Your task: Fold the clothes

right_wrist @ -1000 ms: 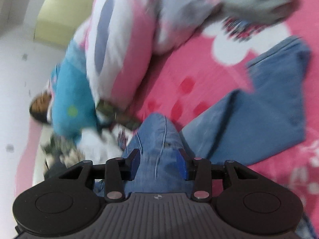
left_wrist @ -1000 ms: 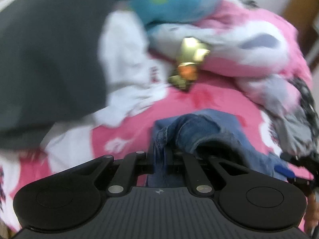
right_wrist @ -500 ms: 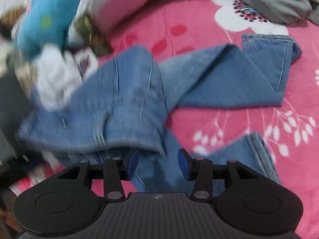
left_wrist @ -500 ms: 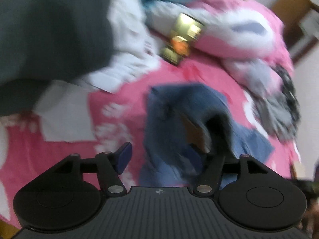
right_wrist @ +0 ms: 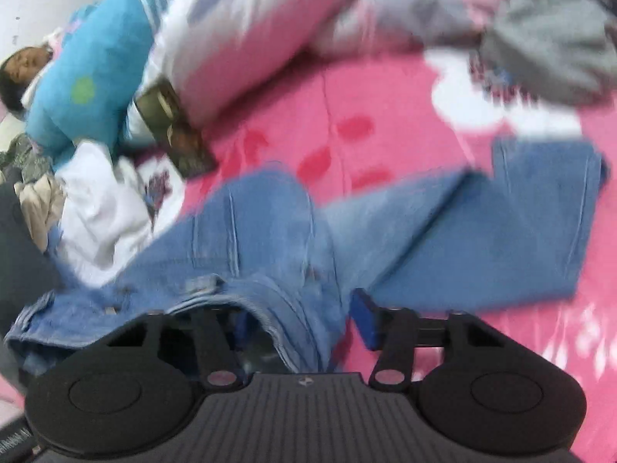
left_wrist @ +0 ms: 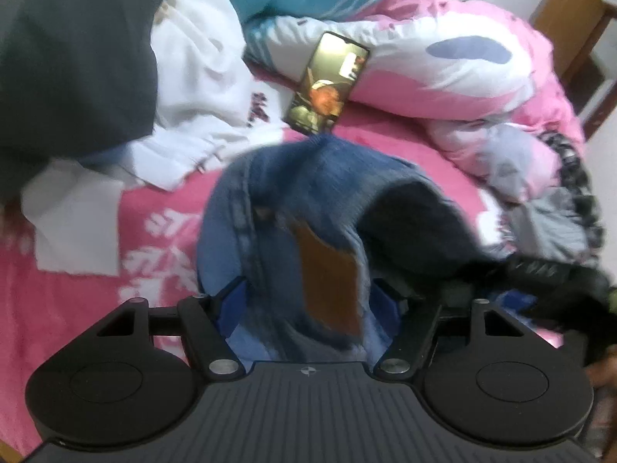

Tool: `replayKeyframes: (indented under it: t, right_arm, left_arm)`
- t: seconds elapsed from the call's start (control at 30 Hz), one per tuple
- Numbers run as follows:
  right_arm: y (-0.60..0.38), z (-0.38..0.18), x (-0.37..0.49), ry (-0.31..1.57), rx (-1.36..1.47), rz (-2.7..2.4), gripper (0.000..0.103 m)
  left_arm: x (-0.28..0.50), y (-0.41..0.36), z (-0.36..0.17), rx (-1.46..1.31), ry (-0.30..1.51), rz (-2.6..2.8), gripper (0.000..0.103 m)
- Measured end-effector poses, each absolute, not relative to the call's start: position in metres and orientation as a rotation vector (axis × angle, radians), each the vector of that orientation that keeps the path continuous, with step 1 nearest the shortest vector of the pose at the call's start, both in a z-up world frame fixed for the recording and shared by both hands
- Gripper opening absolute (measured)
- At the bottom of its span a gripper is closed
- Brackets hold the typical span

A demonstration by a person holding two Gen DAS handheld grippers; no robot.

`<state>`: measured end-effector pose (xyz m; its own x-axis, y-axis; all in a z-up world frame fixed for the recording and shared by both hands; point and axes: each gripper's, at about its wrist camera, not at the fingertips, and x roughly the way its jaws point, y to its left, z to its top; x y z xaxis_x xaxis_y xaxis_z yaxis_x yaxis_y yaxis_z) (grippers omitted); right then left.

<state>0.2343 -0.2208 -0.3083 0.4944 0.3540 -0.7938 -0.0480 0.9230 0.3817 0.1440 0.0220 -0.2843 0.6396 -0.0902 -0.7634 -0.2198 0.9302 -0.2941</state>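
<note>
A pair of blue jeans (right_wrist: pixel 462 239) lies on the pink floral bedsheet (right_wrist: pixel 385 108), legs bent to the right. My left gripper (left_wrist: pixel 308 301) is open, its jaws wide on either side of the jeans' waistband (left_wrist: pixel 327 270) with its brown leather patch. My right gripper (right_wrist: pixel 300 320) is open too, the denim waist (right_wrist: pixel 270 289) bunched between its blue pads. In the left wrist view the jeans (left_wrist: pixel 308 193) hump up in front of the fingers.
A phone (left_wrist: pixel 327 85) with a lit screen leans on the pink and white quilt (left_wrist: pixel 462 61). A white garment (left_wrist: pixel 200 104) and a dark grey one (left_wrist: pixel 69 58) lie at the left. A grey garment (right_wrist: pixel 551 50) lies far right. A sleeping child (right_wrist: pixel 23 65) in blue lies beyond.
Both grippers have opened and let the jeans drop onto the bed; the left was shut on the denim a second ago. The jeans now lie spread lower.
</note>
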Motion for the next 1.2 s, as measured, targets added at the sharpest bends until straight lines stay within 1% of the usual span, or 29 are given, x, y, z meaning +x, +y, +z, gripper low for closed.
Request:
replayKeyframes:
  t: [0.07,0.1,0.13,0.2,0.27,0.37,0.43,0.47,0.5,0.53,0.57,0.63,0.67,0.7,0.8,0.9,0.93,0.97,1.0,1.07,1.1,1.13,1.17,1.2]
  right_arm:
    - [-0.216,-0.303,0.243,0.986,0.295,0.283,0.047]
    - [-0.212,-0.303,0.248,0.980,0.274,0.307,0.047]
    - [-0.207,-0.303,0.252,0.980,0.247,0.333,0.047]
    - [-0.198,-0.306,0.258,0.999,0.183,0.355,0.047]
    - [-0.194,-0.317,0.261,1.057,0.144,0.344,0.048]
    - [-0.195,-0.339,0.262,1.167,0.195,0.323,0.050]
    - [-0.194,-0.351,0.259,1.210,0.241,0.327,0.051]
    - [-0.191,-0.356,0.259,1.223,0.250,0.325,0.051]
    - [-0.188,-0.360,0.260,1.233,0.249,0.318,0.051]
    - [-0.187,-0.363,0.261,1.241,0.254,0.308,0.051]
    - [-0.186,-0.367,0.262,1.243,0.262,0.296,0.052]
    - [-0.184,-0.367,0.264,1.239,0.260,0.268,0.047]
    - [-0.184,-0.363,0.263,1.222,0.249,0.246,0.038]
    - [-0.185,-0.356,0.261,1.192,0.233,0.219,0.034]
    - [-0.187,-0.337,0.254,1.106,0.154,0.157,0.033]
    - [-0.182,-0.341,0.252,1.118,0.067,0.135,0.033]
    - [-0.180,-0.346,0.252,1.137,0.049,0.137,0.033]
    - [-0.177,-0.349,0.253,1.150,0.036,0.140,0.030]
    - [-0.173,-0.349,0.253,1.150,0.022,0.143,0.023]
    - [-0.166,-0.343,0.254,1.128,-0.027,0.143,0.016]
    - [-0.162,-0.339,0.253,1.109,-0.058,0.138,0.013]
    - [-0.160,-0.334,0.253,1.083,-0.086,0.128,0.013]
    - [-0.159,-0.328,0.254,1.054,-0.109,0.114,0.012]
    - [-0.159,-0.322,0.255,1.022,-0.129,0.103,0.011]
  left_arm:
    - [0.150,0.023,-0.288,-0.368,0.887,0.134,0.068]
    - [0.152,0.024,-0.289,-0.379,0.880,0.156,0.065]
    - [0.153,0.028,-0.289,-0.390,0.867,0.179,0.061]
    - [0.154,0.034,-0.284,-0.402,0.836,0.245,0.037]
    - [0.153,0.047,-0.277,-0.418,0.801,0.320,0.034]
    - [0.150,0.063,-0.273,-0.448,0.789,0.352,0.034]
    - [0.151,0.067,-0.280,-0.430,0.814,0.313,0.039]
    - [0.152,0.068,-0.284,-0.428,0.828,0.277,0.042]
    - [0.154,0.068,-0.288,-0.423,0.848,0.238,0.055]
    - [0.157,0.065,-0.295,-0.407,0.891,0.192,0.064]
    - [0.161,0.061,-0.302,-0.386,0.937,0.152,0.066]
    - [0.166,0.056,-0.314,-0.356,0.993,0.110,0.066]
    - [0.167,0.056,-0.316,-0.357,0.991,0.111,0.066]
    - [0.168,0.058,-0.316,-0.354,0.984,0.123,0.064]
    - [0.171,0.066,-0.315,-0.352,0.958,0.177,0.048]
    - [0.176,0.074,-0.317,-0.354,0.980,0.212,0.048]
    - [0.180,0.074,-0.322,-0.345,1.011,0.187,0.050]
    - [0.184,0.074,-0.329,-0.326,1.056,0.151,0.051]
    - [0.187,0.073,-0.335,-0.303,1.091,0.127,0.051]
    - [0.189,0.075,-0.340,-0.293,1.103,0.117,0.050]
    - [0.189,0.077,-0.340,-0.305,1.100,0.106,0.043]
    - [0.188,0.078,-0.339,-0.318,1.096,0.094,0.029]
    - [0.186,0.078,-0.337,-0.330,1.092,0.078,0.022]
    - [0.183,0.075,-0.333,-0.333,1.084,0.068,0.011]
